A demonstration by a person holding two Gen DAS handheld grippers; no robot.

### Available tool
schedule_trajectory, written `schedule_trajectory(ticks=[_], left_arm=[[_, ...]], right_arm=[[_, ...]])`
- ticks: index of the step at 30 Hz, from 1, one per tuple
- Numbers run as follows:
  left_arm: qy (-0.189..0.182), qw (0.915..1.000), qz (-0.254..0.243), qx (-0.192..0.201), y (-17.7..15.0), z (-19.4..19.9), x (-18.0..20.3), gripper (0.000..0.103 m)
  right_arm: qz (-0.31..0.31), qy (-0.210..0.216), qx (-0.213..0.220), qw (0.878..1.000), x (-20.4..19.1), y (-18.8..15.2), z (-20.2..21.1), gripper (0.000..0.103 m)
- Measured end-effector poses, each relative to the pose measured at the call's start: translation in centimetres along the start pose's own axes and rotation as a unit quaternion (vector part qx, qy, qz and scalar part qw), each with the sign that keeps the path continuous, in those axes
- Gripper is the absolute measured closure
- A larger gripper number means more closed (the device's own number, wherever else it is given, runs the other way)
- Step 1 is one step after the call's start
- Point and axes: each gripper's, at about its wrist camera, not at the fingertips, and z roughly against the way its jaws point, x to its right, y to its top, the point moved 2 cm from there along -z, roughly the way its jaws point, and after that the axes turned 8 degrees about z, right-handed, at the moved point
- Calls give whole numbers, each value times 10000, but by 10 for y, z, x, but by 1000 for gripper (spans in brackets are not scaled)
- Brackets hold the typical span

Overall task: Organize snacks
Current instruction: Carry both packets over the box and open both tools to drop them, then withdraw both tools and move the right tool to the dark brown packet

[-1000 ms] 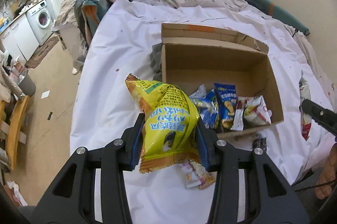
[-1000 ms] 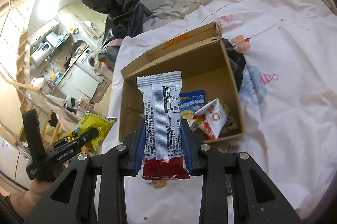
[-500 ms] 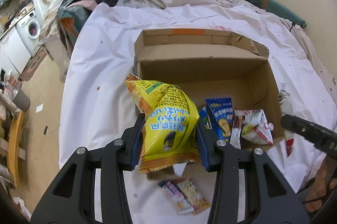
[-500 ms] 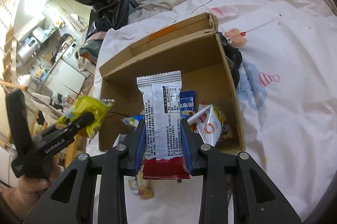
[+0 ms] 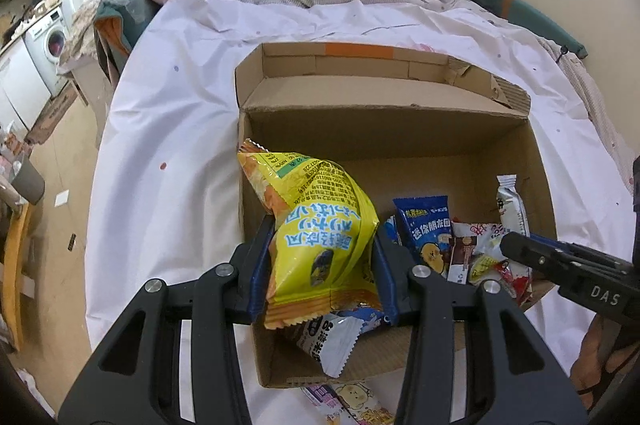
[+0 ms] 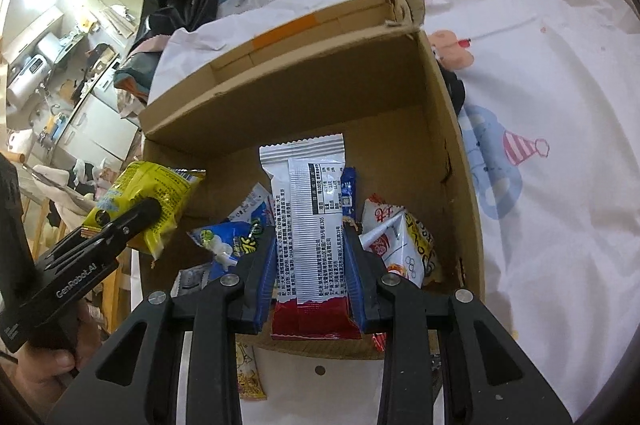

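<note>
Fingers of the left gripper (image 5: 322,265) clamp a crinkled yellow snack bag (image 5: 316,237) above the near left corner of the open brown cardboard box (image 5: 384,133). Over the box's near edge, the right gripper (image 6: 310,265) pinches a silver-and-red foil wrapper (image 6: 310,225); loose snack packets (image 5: 428,229) lie inside.

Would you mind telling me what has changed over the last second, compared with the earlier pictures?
Both grippers have moved forward and down over the cardboard box. The left gripper still clamps the yellow snack bag; the right gripper still clamps the silver and red packet. Nothing was released, and the snacks in the box lie as before.
</note>
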Motion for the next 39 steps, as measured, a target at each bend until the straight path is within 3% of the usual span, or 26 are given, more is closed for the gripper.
schedule_trajectory(ticks=[13,16,17,18,19,20,21,39], left_arm=[[-69,9999,-144,-45,-2,0,8,61],[-227,9996,-87,-139,-3,0,8,55],[-294,9994,-75,-168,-3,1,9,52],[-317,9993,-70,-178,-2,1,9,42],[-305,9994,-60,-163,-2,2,9,29],[-285,9995,-46,-136,-2,3,8,25],[-268,9996,-25,-83,-2,5,8,19],[-190,9997,58,108,-2,14,1,19]], right_arm=[[-34,41,-43,10000,-1,4,-5,67],[-88,36,-7,10000,0,4,-4,67],[-86,23,15,10000,1,4,-2,64],[-104,41,50,9999,2,4,0,60],[-137,81,82,9998,2,3,1,45],[-193,111,127,9997,4,3,3,32],[-238,106,184,9995,5,3,5,29],[-349,50,93,9993,10,4,4,27]])
